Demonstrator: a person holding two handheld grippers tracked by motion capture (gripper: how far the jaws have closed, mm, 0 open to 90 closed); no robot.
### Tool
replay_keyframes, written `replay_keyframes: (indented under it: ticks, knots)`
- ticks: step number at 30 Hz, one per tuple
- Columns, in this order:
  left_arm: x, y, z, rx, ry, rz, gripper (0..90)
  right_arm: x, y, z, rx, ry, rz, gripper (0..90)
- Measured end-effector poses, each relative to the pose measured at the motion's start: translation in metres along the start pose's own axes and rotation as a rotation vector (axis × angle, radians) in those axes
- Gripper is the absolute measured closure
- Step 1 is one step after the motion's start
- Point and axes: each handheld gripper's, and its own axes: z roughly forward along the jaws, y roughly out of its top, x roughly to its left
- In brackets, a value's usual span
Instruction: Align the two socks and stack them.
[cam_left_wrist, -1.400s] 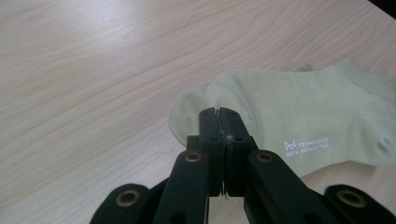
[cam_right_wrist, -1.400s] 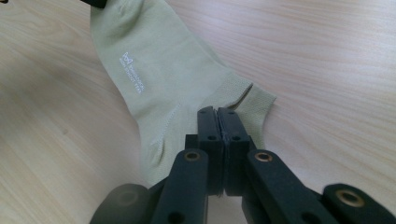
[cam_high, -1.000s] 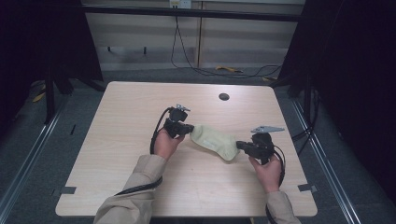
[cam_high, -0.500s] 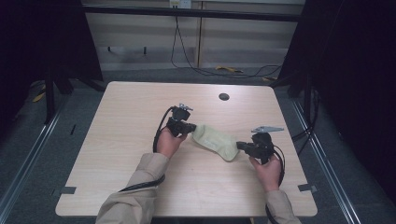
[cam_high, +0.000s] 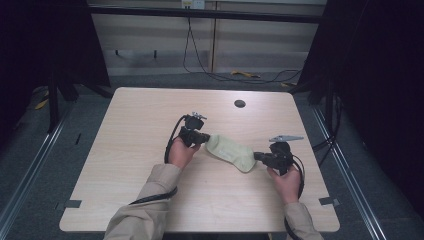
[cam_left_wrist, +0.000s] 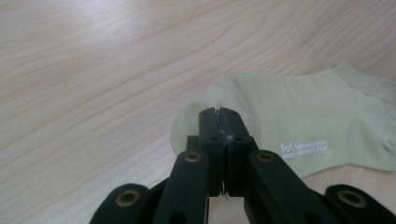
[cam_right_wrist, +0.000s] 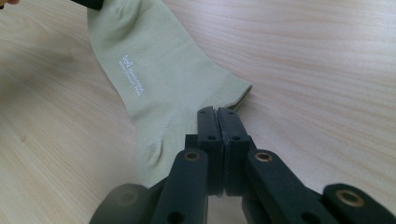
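A pale green sock (cam_high: 231, 151) with small white lettering lies stretched across the middle of the wooden table (cam_high: 130, 125). My left gripper (cam_high: 202, 138) is shut on its toe end, and the sock (cam_left_wrist: 299, 121) spreads out to the right of the closed jaws in the left gripper view. My right gripper (cam_high: 259, 157) is shut on the cuff end; in the right gripper view the sock (cam_right_wrist: 154, 79) runs away up and left from my jaws. A hand holds each gripper from below.
A small dark round hole (cam_high: 240, 103) sits near the table's far edge. Black cables loop from both grippers. A grey plate (cam_high: 286, 138) tops the right gripper. Dark floor and rails surround the table.
Both grippers have stayed shut on the sock; the left one has shifted very slightly, and the sock lies much as before.
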Motion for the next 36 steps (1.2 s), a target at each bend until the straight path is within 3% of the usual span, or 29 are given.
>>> replay_keyframes:
  ticks: [13, 36]
  knots:
    - [-0.0003, 0.0000, -0.0001, -0.017, 0.004, 0.002, 89.0, -0.0021, -0.0013, 0.0031, 0.010, -0.005, 0.000, 88.5]
    - [-0.0021, -0.0018, 0.0077, 0.009, 0.030, 0.020, 88.8, -0.0039, -0.0025, 0.0053, 0.020, -0.008, -0.004, 88.3]
